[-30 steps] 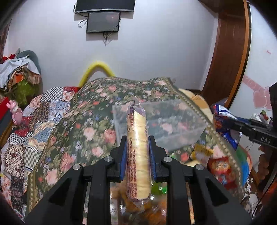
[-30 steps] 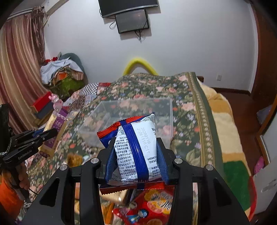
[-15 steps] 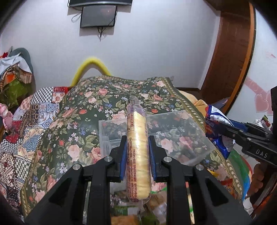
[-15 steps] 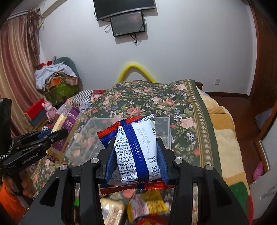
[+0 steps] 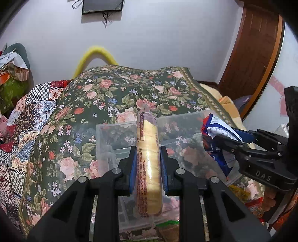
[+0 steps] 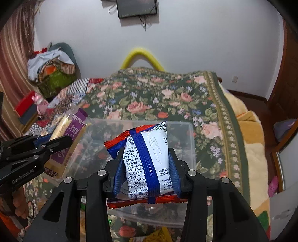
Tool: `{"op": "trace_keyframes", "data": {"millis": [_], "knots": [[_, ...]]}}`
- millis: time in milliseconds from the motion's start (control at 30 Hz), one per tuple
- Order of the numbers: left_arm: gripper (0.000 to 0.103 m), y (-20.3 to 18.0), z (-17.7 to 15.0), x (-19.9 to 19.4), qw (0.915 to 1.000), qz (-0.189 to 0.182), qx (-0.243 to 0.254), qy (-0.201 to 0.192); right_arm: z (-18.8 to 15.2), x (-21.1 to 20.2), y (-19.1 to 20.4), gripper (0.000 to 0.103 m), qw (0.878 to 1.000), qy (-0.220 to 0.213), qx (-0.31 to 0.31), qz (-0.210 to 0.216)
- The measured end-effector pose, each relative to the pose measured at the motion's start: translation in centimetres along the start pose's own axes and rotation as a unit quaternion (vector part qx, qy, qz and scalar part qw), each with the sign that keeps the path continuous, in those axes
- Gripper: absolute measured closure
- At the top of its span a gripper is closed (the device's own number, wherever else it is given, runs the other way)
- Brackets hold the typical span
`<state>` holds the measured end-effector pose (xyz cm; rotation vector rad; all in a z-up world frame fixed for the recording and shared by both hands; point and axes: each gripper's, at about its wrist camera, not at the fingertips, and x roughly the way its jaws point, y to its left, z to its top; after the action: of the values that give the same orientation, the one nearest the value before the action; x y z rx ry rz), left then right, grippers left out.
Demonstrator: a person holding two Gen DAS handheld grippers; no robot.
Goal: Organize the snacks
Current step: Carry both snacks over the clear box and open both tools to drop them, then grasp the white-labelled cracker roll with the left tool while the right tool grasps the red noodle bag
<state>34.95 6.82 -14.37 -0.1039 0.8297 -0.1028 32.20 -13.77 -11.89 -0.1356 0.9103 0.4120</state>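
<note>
My left gripper (image 5: 147,163) has its jaws clamped on a long, clear-wrapped roll of yellow biscuits (image 5: 148,167), held lengthwise so that its far end juts out beyond the blue pads. My right gripper (image 6: 146,167) has its jaws closed partway on a white, blue and red snack packet (image 6: 149,162), printed back facing the camera. Both grippers are poised over the clear plastic bin (image 6: 188,141), which rests on the bed's floral bedspread (image 6: 149,96). In the left wrist view the right gripper (image 5: 221,137) enters from the right with the packet at the bin's right side; in the right wrist view the left gripper (image 6: 54,141) enters from the left with the roll, purple label visible, at the bin's left rim. More snack packs (image 5: 240,191) lie near the bin's near edge. A dark screen (image 6: 136,7) hangs on the white wall.
</note>
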Motion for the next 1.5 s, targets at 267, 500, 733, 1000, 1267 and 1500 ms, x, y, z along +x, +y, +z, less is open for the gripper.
{"op": "trace_keyframes", "data": {"millis": [267, 500, 733, 1000, 1267, 1500], "knots": [[0.08, 0.0, -0.7, 1.0, 0.9998, 0.013, 0.007, 0.016, -0.6, 1.3, 0.6, 0.059, 0.999, 0.035, -0.01, 0.005], [0.079, -0.5, -0.6, -1.6, 0.9996, 0.02, 0.019, -0.001, -0.4, -0.4, 0.7, 0.057, 1.0, 0.026, -0.005, 0.007], [0.071, -0.7, -1.2, -5.9, 0.9991, 0.026, 0.019, -0.029, -0.8, -4.7, 1.2, 0.05, 1.0, -0.011, -0.012, 0.0], [0.052, -0.7, -3.5, -11.1, 0.9977, 0.038, 0.021, -0.052, -2.8, -9.7, 1.9, 0.043, 0.999, -0.046, -0.016, -0.009], [0.034, 0.2, -7.7, -14.3, 0.9973, 0.056, 0.02, -0.045, -6.5, -12.6, 2.1, 0.032, 0.998, -0.047, -0.019, -0.036], [0.032, 2.6, -11.7, -13.9, 0.9988, 0.049, 0.001, -0.005, -10.5, -12.5, 0.9, 0.026, 0.999, -0.011, 0.01, -0.042]]}}
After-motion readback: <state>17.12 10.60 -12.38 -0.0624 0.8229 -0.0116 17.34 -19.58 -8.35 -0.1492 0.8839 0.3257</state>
